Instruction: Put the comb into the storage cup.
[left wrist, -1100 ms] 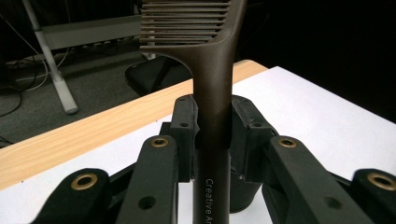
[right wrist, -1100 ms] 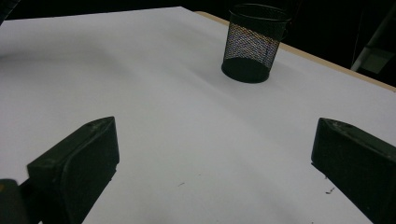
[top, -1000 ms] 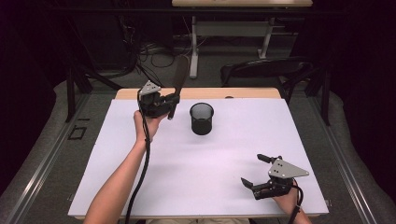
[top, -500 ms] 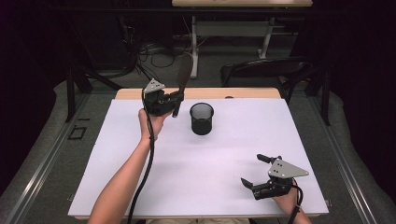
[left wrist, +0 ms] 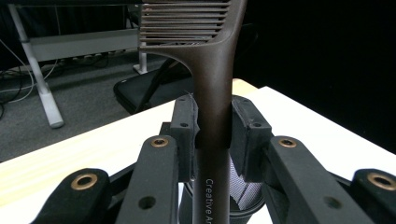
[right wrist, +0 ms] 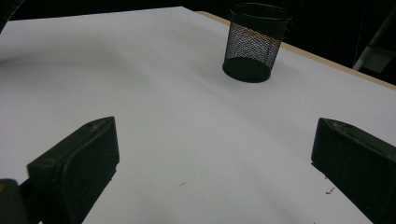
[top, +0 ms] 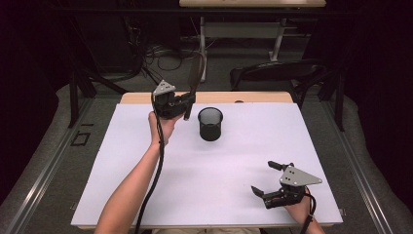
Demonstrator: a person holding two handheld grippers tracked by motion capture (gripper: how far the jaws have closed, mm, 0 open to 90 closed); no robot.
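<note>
Comb (left wrist: 212, 93) teeth ran past the top edge of the left gripper view, and the handle's printed lettering was cut off at the bottom. The left claw (top: 184, 104) pinched that brown comb by its handle, upright, raised above the bench (top: 146, 185) just left of the black mesh cup (top: 210, 124). The right claw (top: 267, 178) rested spread near the bench's front right, nothing between its jaws, well apart from the cup. A dark chair (top: 272, 73) stood behind the bench.

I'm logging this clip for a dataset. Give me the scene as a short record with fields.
surface: white table
held item: brown comb, handle clamped, teeth end up
holder: left gripper, raised beside the cup
container: black mesh cup, upright
other hand: right gripper, jaws wide apart, nothing between them, near the table's front edge
</note>
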